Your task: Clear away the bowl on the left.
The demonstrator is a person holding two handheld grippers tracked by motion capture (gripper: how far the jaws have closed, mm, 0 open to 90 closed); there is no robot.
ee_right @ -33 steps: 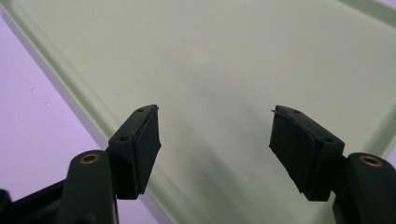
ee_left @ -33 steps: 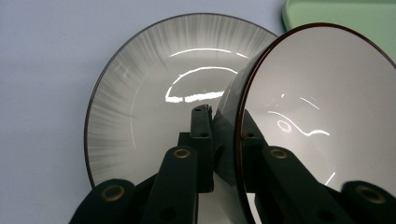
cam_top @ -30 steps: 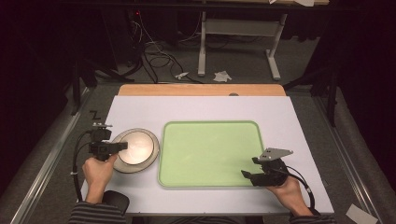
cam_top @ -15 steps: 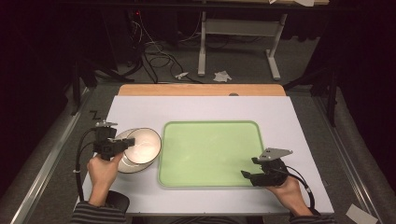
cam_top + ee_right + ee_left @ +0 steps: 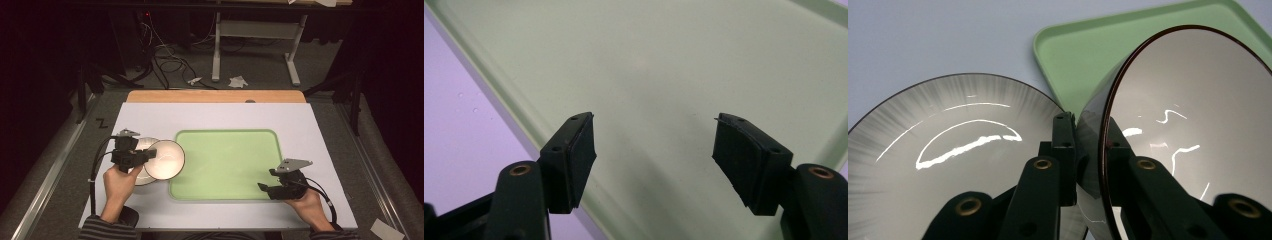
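A grey bowl (image 5: 165, 160) with a dark rim hangs tilted on its side, and my left gripper (image 5: 149, 155) is shut on its rim. In the left gripper view the jaws pinch the bowl's (image 5: 1188, 110) wall, one inside and one outside. Under it a grey streaked plate (image 5: 141, 178) lies on the white table; in that view the plate (image 5: 948, 150) is at the left. The bowl overlaps the left edge of the green tray (image 5: 225, 165). My right gripper (image 5: 263, 188) stands open with nothing between its fingers, over the tray's (image 5: 674, 60) near right corner.
The white tabletop (image 5: 215, 117) ends in a wooden strip (image 5: 215, 96) at the far side. Metal rails run along both sides of the table. Beyond it stand table legs, cables and scraps of paper on a dark floor.
My left gripper has lifted the bowl off the plate, tipped it on edge and carried it right toward the tray. The right gripper has stayed still.
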